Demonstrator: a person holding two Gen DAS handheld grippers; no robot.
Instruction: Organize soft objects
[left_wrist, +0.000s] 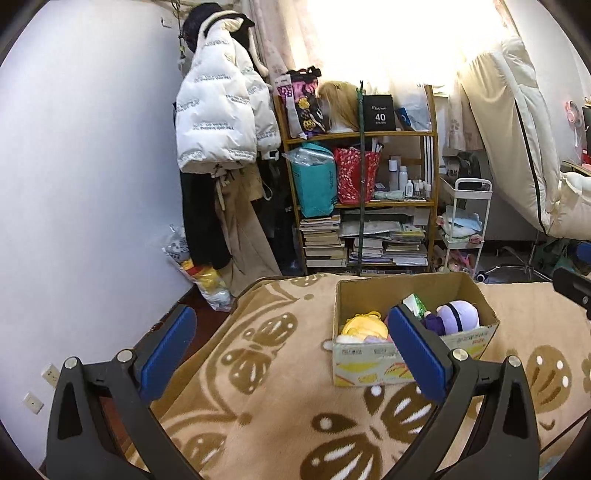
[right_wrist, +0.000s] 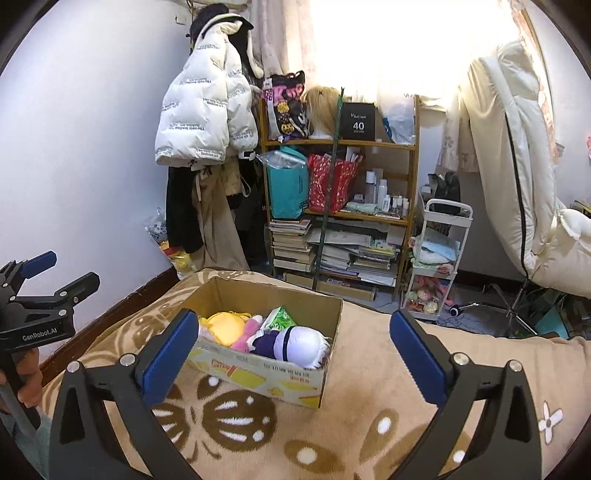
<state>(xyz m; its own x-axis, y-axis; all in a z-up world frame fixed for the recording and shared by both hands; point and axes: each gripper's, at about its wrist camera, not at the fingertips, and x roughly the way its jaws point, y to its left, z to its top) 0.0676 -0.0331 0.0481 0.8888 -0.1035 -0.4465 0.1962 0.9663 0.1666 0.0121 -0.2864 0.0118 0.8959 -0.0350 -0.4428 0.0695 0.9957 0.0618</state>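
Note:
An open cardboard box (left_wrist: 373, 363) (right_wrist: 258, 376) stands on a tan blanket with brown butterfly patterns (left_wrist: 280, 424) (right_wrist: 351, 424). Inside lie a yellow plush (left_wrist: 364, 326) (right_wrist: 223, 325), a purple-and-white plush doll (left_wrist: 456, 317) (right_wrist: 295, 341), a pink plush (right_wrist: 245, 334) and a green packet (left_wrist: 415, 304) (right_wrist: 280, 319). My left gripper (left_wrist: 291, 354) is open and empty, low over the blanket left of the box; it also shows at the left edge of the right wrist view (right_wrist: 55, 273). My right gripper (right_wrist: 295, 354) is open and empty, just in front of the box.
A wooden shelf (left_wrist: 362, 136) (right_wrist: 343, 144) packed with bags, books and bottles stands behind the bed. A white puffer jacket (left_wrist: 218, 114) (right_wrist: 203, 110) hangs on the wall. A small white cart (left_wrist: 465, 225) (right_wrist: 439, 258) and a cream chair (left_wrist: 517, 147) (right_wrist: 517, 166) stand at right.

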